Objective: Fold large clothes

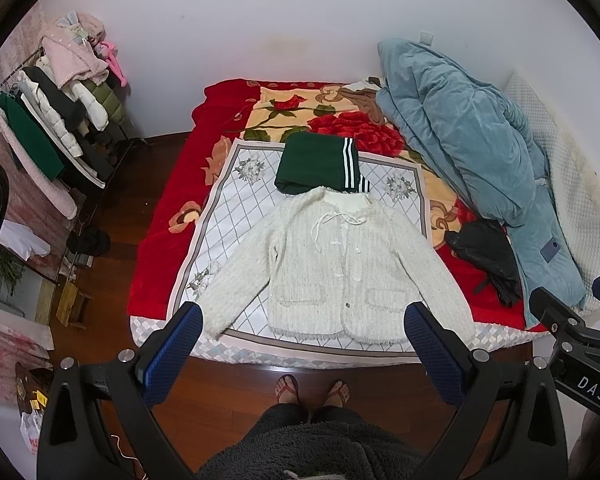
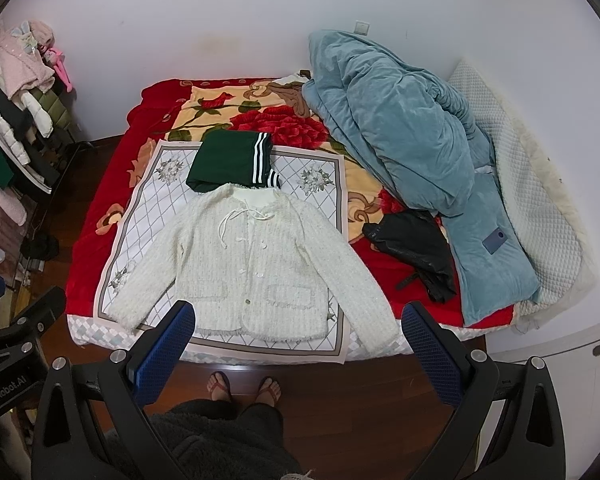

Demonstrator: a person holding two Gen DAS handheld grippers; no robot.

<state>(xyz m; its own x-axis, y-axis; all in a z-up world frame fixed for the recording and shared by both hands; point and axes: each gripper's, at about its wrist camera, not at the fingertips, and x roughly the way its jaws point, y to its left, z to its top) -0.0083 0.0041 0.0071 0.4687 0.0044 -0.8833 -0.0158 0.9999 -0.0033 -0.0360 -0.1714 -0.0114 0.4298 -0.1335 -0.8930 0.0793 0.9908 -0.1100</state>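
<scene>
Left claw (image 1: 304,332) spread, right claw (image 2: 298,330) spread, white cardigan (image 1: 336,264) flat on bed (image 1: 160,240)

you're holding both wrist cameras high at the bed's foot, side by side, looking down and forward from well back, both sharing the white cardigan (image 1: 336,264) (image 2: 252,264) and bed (image 1: 168,240) (image 2: 100,216).

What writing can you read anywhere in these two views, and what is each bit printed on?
"DAS" – white letters on the black body of the right gripper, seen in the left wrist view.
"GenRobot.AI" – faint grey letters on the black body of the left gripper, seen in the right wrist view; the first letter is uncertain.
Nothing legible on the white jacket, its buttons, or the blue patch on the quilt.
</scene>
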